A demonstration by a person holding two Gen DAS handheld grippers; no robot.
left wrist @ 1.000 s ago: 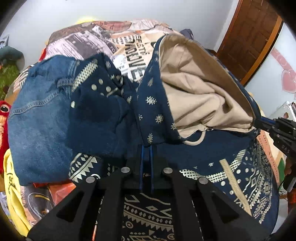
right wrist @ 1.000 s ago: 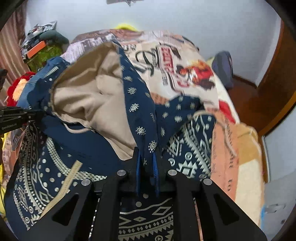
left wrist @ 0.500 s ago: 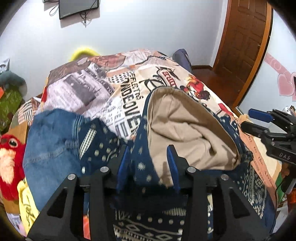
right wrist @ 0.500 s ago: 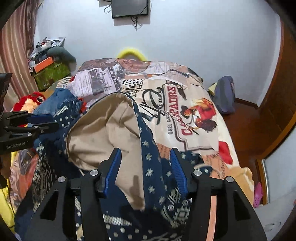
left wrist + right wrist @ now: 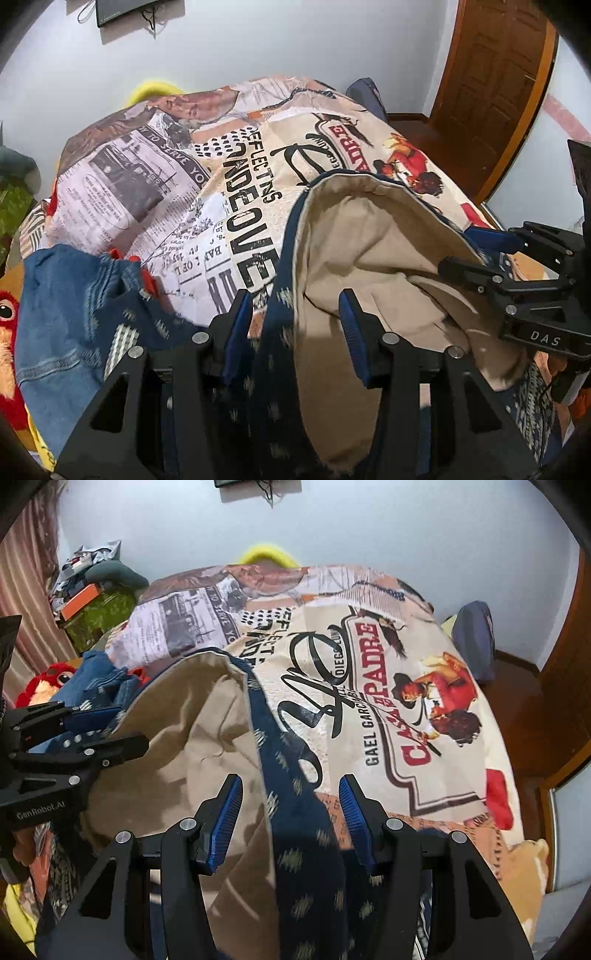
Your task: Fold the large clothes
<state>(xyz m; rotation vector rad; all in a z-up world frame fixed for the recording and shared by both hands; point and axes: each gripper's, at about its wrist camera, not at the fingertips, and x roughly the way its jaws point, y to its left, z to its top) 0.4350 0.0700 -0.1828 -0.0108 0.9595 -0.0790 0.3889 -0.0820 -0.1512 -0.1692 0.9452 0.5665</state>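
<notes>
A large navy patterned garment with a beige lining (image 5: pixel 369 251) lies bunched on the bed; it also shows in the right wrist view (image 5: pixel 192 731). My left gripper (image 5: pixel 293 325) is open, its blue pads on either side of the navy hem, not pinching it. My right gripper (image 5: pixel 290 812) is open too, its pads on either side of the navy edge (image 5: pixel 295 794). The right gripper also shows at the right of the left wrist view (image 5: pixel 480 254); the left gripper shows at the left of the right wrist view (image 5: pixel 107 731).
The bed carries a printed cover (image 5: pixel 369 686). Blue jeans (image 5: pixel 62 302) and a red plush toy (image 5: pixel 48 683) lie at the left. A wooden door (image 5: pixel 491 85) stands at the right, a dark bag (image 5: pixel 476 638) on the floor beyond the bed.
One second ago both grippers were shut on the garment's edges. Both have opened and let the cloth go, and both cameras have tilted up toward the far wall.
</notes>
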